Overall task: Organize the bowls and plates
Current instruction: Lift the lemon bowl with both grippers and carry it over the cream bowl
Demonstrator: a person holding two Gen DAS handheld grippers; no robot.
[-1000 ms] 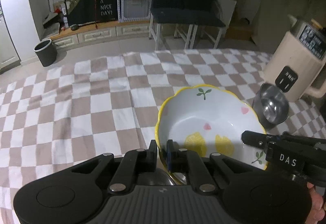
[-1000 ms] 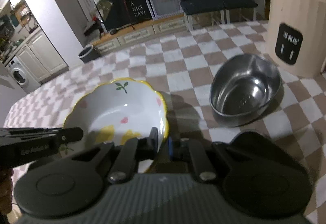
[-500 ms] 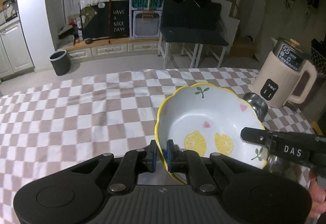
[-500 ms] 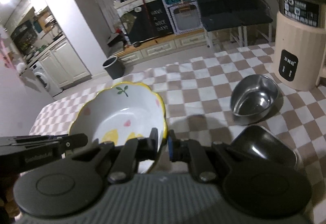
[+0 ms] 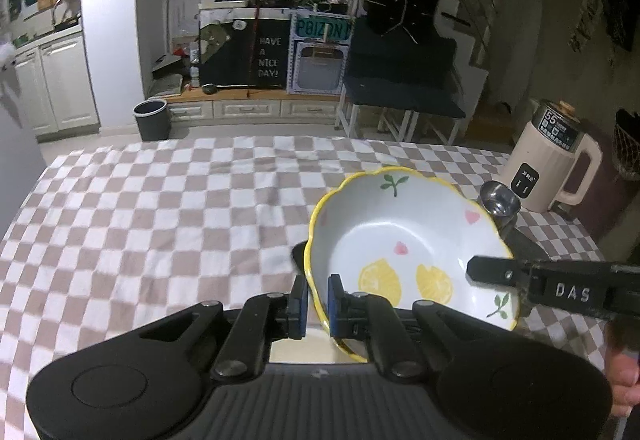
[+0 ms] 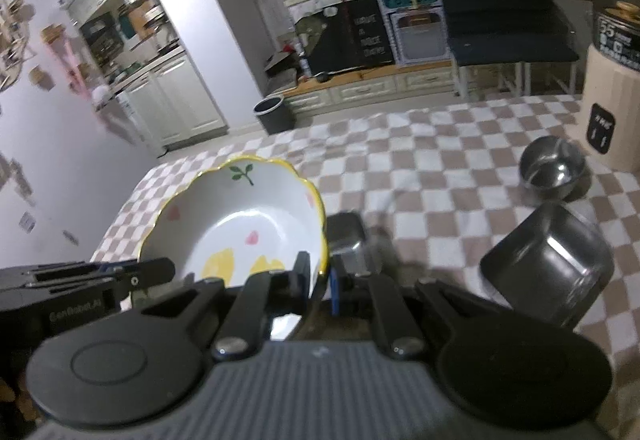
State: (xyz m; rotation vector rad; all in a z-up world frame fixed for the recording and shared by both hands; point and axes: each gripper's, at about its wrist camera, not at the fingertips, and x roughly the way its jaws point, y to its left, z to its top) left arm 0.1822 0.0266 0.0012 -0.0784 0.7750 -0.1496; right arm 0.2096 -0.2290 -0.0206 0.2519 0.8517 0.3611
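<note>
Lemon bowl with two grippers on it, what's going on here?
A person holds the lemon-print bowl above the checkered tablecloth, the left hand-held gripper and right hand-held gripper each clamped on its yellow rim from opposite sides. A round steel bowl and a steel container sit on the cloth near the kettle.

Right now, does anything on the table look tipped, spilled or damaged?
The dark metal container at near right lies tipped on its side, its opening facing the camera. Nothing looks spilled. The ceramic bowl looks intact, pinched at opposite rims by the left hand-held gripper and right hand-held gripper.
</note>
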